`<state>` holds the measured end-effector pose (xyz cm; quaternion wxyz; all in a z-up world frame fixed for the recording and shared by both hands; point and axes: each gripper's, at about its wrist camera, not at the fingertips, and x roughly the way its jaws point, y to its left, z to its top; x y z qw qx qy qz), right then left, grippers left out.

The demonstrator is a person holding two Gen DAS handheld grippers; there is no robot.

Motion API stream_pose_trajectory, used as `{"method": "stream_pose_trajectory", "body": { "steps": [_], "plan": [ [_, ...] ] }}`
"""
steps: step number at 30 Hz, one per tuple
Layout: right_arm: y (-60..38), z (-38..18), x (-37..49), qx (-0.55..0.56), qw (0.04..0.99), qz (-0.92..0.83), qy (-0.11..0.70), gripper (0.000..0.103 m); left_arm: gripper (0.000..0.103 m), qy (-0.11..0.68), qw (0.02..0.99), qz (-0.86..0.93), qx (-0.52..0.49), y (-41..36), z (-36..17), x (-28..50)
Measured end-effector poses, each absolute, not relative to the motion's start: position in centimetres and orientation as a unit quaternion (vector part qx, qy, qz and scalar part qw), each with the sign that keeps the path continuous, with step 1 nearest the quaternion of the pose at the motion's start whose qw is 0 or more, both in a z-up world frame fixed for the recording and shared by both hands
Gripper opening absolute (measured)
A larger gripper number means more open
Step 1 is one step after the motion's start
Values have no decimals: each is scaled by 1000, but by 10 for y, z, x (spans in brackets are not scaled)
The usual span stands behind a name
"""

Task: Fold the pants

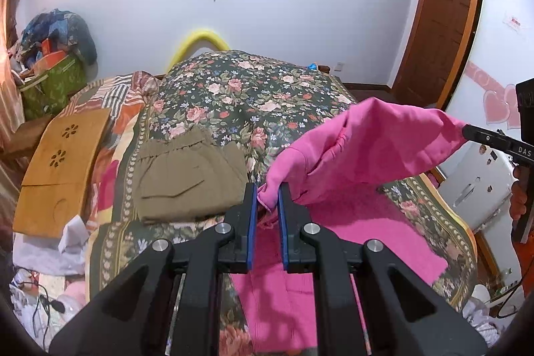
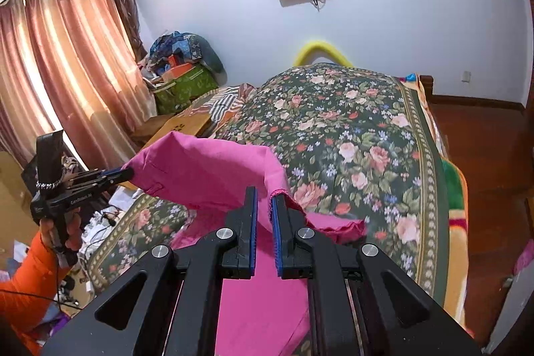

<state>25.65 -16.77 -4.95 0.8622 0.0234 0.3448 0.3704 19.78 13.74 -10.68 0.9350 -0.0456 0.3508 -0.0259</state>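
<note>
Pink pants (image 1: 370,139) are held up over the floral bed, one end lifted and the rest lying on the quilt below (image 1: 367,222). My left gripper (image 1: 267,199) is shut on one corner of the lifted pink edge. My right gripper (image 2: 263,206) is shut on the other corner of the pink pants (image 2: 207,169). Each gripper shows in the other's view: the right one (image 1: 467,130) at the far right, the left one (image 2: 128,172) at the left. The lifted edge is stretched between them.
Folded olive-green pants (image 1: 187,175) lie on the floral quilt (image 1: 250,95) to the left. A wooden lap tray (image 1: 60,165) rests on the bed's left side. Clutter and cables cover the floor at left (image 1: 40,289). A wooden door (image 1: 437,22) is at right.
</note>
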Motion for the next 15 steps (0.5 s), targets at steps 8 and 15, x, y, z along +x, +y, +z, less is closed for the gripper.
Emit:
{"method": "stream_pose_trajectory", "body": {
  "steps": [8,15],
  "plan": [
    [-180,-74,223,18,849,378,370,7,11,372,927,-35,-35,130,-134,168],
    [-181,-112,195,12,826,382,414,7,11,402,913,-44,-47,126,-174,140]
  ]
}}
